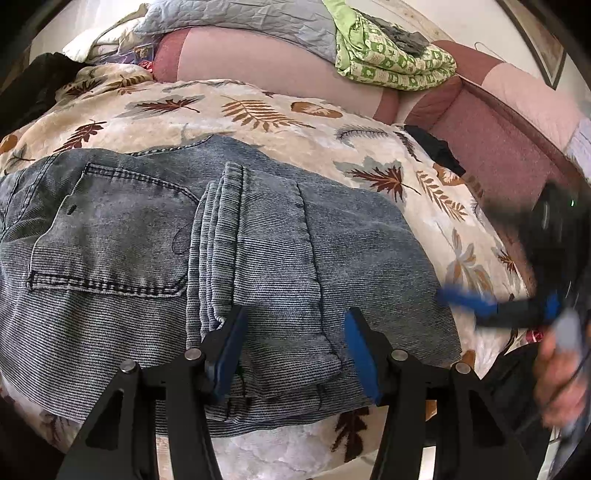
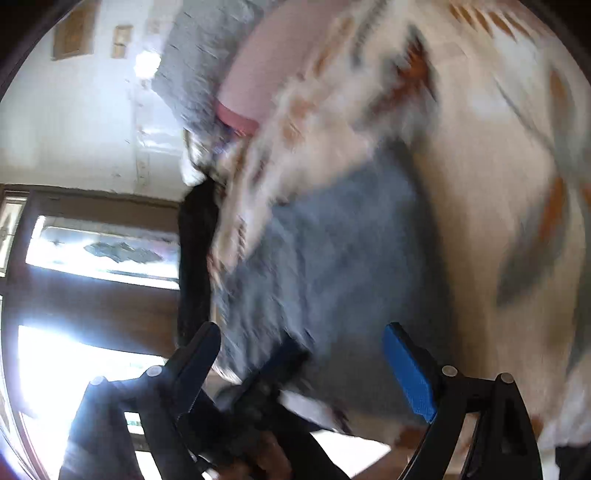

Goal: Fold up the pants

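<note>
Pants [image 1: 221, 266] of faded blue denim lie folded on a cream leaf-print blanket [image 1: 258, 110] covering a bed, a green patterned cloth [image 1: 391, 62] bunched beyond. The left gripper [image 1: 295, 350] hovers over the near edge, blue pads spread, holding nothing. The right gripper [image 2: 301, 365], blurred, is likewise spread apart.

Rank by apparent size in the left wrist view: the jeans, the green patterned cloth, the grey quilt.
1. jeans, by far the largest, though nearest the camera.
2-3. grey quilt and green patterned cloth: look alike in size; both far back, and the quilt is cut off, so unranked.
</note>
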Motion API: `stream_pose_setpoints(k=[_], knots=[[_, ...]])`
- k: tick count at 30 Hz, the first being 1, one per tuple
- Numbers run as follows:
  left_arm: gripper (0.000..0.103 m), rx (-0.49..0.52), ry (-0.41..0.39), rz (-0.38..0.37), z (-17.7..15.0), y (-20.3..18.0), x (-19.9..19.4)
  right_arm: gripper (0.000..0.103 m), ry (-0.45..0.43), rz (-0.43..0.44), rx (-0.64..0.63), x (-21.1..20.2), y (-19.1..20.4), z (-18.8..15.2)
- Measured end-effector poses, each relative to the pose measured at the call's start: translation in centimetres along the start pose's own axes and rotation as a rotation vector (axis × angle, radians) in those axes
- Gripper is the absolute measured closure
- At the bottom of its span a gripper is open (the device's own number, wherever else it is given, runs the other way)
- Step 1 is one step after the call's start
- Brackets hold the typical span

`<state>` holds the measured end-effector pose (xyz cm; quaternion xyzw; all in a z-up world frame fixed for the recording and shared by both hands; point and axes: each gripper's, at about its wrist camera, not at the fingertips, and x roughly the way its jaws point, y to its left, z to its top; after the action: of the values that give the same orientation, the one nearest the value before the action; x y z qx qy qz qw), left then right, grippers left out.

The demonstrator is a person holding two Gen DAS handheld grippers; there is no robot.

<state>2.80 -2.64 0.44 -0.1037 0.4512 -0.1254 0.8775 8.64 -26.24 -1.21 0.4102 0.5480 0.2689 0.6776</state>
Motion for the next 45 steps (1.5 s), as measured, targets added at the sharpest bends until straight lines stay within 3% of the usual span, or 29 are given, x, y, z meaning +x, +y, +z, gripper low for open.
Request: stream_pose_setpoints(k=[1,4,8,13,16,18,20,23,26,31,37,45], knots=[[0.047,-0.003,0.000,-0.003,0.0,0.0,0.0,0.010,0.021,-0.010,0.014,1.0,-1.4,-0.4],[0.047,-0.005,-0.003,-0.011,-0.1,0.1,-0.1,0.010,-0.040,0.065,0.062,0.3,-2.3,-0.7],[0.047,-0.005,-0.008,-0.013,-0.1,0.1,-0.1,0.010,-0.018,0.002,0.013,-0.1,-0.3,-0.1],[0.047,0.014,-0.016,0.002,-0.3,-0.2,-0.1,0.010,-0.093,0.018,-0.079,-1.1,4.1,3.5],[0.047,0.022,-0.018,-0.001,-0.3,-0.2,-0.2,0.010,-0.106,0.014,-0.085,0.0,4.7,6.3],[0.047,0.017,-0.018,-0.010,-0.2,-0.1,-0.2,0.010,-0.106,-0.027,-0.057,1.6,3.8,8.3],[0.047,0.015,-0.017,-0.018,-0.3,0.1,-0.3,0.009,-0.040,-0.102,-0.004,4.1,0.9,10.0],[0.047,0.016,-0.017,-0.024,-0.3,0.1,-0.3,0.008,-0.051,-0.058,0.039,3.9,-0.3,10.4],[0.047,0.011,-0.015,-0.031,-0.3,0.2,-0.4,0.008,-0.052,-0.138,-0.027,3.0,1.5,9.5],[0.047,0.010,-0.020,-0.034,-0.3,0.3,-0.4,0.008,-0.061,-0.112,-0.112,-0.6,3.2,4.7],[0.047,0.011,-0.027,-0.028,-0.5,0.2,-0.6,0.008,-0.044,-0.192,-0.089,-2.5,-0.6,-0.3],[0.047,0.043,-0.034,0.028,-0.6,-0.7,-0.3,0.011,-0.060,-0.137,-0.139,-2.7,0.0,-2.0]])
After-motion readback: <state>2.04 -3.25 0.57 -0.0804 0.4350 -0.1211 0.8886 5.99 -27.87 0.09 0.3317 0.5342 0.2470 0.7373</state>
